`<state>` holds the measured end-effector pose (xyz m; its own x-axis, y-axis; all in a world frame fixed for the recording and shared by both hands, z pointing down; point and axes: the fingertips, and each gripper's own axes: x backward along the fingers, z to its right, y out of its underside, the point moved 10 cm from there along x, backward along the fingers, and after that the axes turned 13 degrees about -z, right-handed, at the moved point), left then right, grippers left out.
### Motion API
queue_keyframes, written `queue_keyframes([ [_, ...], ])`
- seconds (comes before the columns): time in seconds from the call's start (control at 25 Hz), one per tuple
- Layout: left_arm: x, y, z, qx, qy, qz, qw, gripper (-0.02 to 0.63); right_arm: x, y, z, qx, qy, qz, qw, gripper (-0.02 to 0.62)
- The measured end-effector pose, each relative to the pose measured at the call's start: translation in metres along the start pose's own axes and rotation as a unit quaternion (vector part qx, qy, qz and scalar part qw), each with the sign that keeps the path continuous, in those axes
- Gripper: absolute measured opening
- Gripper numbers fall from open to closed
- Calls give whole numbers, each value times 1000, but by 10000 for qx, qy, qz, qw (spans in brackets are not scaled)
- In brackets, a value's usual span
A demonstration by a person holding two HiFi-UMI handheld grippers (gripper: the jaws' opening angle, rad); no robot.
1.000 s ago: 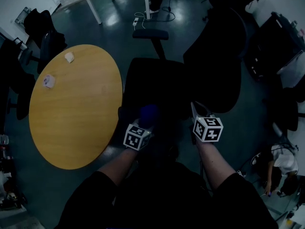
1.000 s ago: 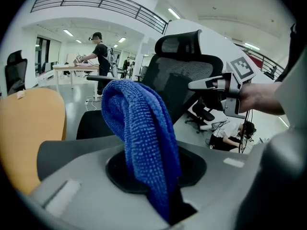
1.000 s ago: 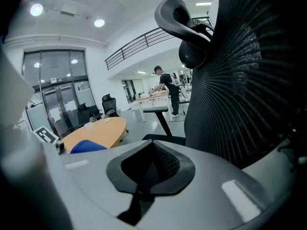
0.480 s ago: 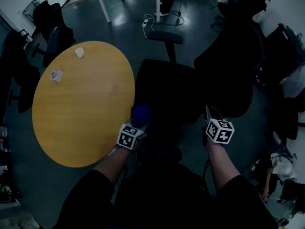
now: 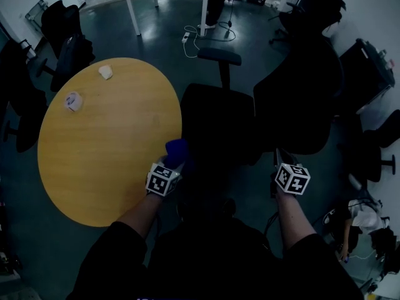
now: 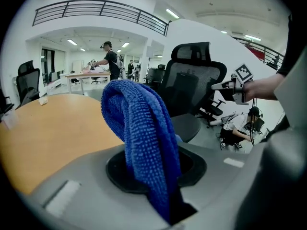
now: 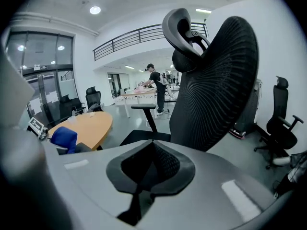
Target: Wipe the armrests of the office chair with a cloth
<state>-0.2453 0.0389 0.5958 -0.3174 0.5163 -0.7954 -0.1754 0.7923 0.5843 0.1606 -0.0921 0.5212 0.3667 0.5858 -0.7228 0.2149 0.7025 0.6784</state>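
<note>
- Left gripper point(image 5: 169, 167): jaws clamped on a blue microfibre cloth point(image 6: 139, 128). The cloth rises out of the grip and folds over loosely. It is held at the near left corner of the office chair point(image 5: 219, 124), between the seat and the round wooden table point(image 5: 106, 142).
- Right gripper point(image 7: 149, 150): jaws closed together with nothing in them. It hovers at the chair's near right side, close to the mesh backrest point(image 7: 216, 80) and not touching it.
- Armrests: the far one point(image 5: 219, 56) is plainly visible beyond the seat and untouched. The near one is lost in shadow, so cloth contact cannot be confirmed.
- Table items: two small white objects point(image 5: 105, 72) lie well away from the chair.
- Risk, slippage: only a narrow part of the cloth is pinched, so a hard drag along an armrest could pull it free.
- Risk, movement: nothing steadies the chair, so wiping pressure may swivel or shift it.
- Risk, collision: the table edge lies just beside the left gripper, so a wide stroke could strike it.
</note>
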Motion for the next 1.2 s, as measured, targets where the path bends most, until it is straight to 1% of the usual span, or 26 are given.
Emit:
queue_keyframes([
  [0.16, 6, 7, -18, -7, 2, 88, 10000, 109, 11, 10, -14, -34, 119, -3, 9999, 5],
  [0.44, 27, 25, -44, 85, -10, 448, 9990, 107, 35, 27, -42, 1, 225, 17, 9997, 5],
  [0.72, 66, 31, -37, 83, -197, 1016, 9946, 107, 58, 55, -40, 67, 149, -104, 9998, 5],
  [0.84, 90, 32, -22, 192, -267, 1339, 9904, 107, 65, 61, -37, 32, 17, 12, 10000, 5],
  [0.92, 105, 34, -3, 274, -321, 1514, 9876, 107, 72, 66, -30, 28, -102, 111, 9999, 5],
  [1.12, 140, 35, 67, 279, -540, 1823, 9814, 107, 104, 85, -2, -235, -604, 452, 9969, 5],
  [1.2, 154, 37, 100, 340, -626, 1939, 9784, 107, 119, 93, 6, -206, -873, 582, 9943, 5],
])
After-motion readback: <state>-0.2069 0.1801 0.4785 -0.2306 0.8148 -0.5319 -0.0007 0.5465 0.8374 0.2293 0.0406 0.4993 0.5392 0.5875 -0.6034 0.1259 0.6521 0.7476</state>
